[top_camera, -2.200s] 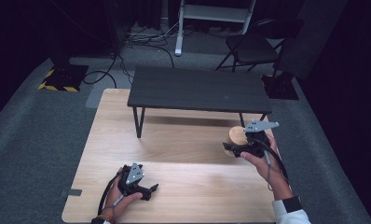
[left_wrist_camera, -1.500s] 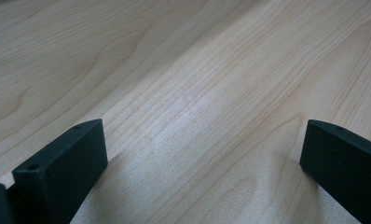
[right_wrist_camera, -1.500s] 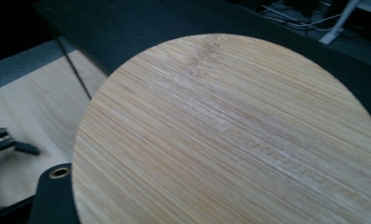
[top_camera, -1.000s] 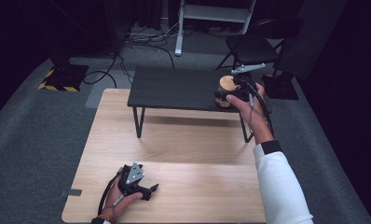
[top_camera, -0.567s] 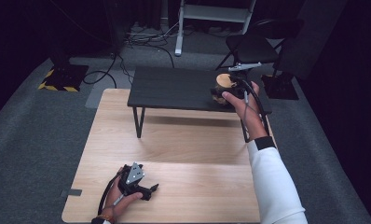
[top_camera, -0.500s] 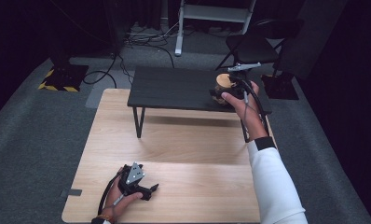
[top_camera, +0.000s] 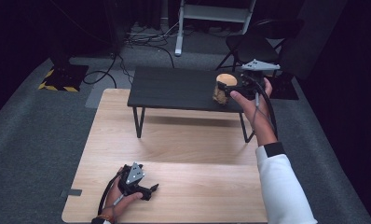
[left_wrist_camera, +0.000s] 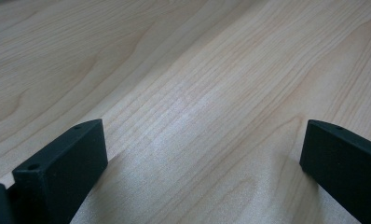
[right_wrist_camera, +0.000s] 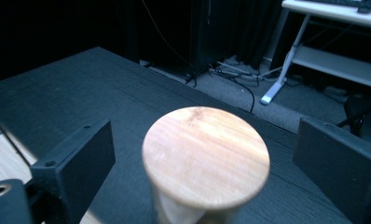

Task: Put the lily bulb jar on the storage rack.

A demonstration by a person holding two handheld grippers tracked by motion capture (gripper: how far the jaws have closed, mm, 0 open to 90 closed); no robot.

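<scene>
A short wooden block with a round top stands upright near the right end of the low black table. My right gripper reaches around it from the right. In the right gripper view the block's round top sits between the two jaws with a gap on each side, so the right gripper is open and not touching it. My left gripper rests on the light wooden table near its front left, open, with bare wood between the jaws of the left gripper.
The black table stands on thin legs at the far edge of the light wooden table. Behind it are a dark folding chair, a white stand and floor cables. A yellow-and-black striped plate lies on the carpet at left.
My right hand has carried the wooden block from the right side of the light table up and forward onto the black table. The left gripper has stayed still.
</scene>
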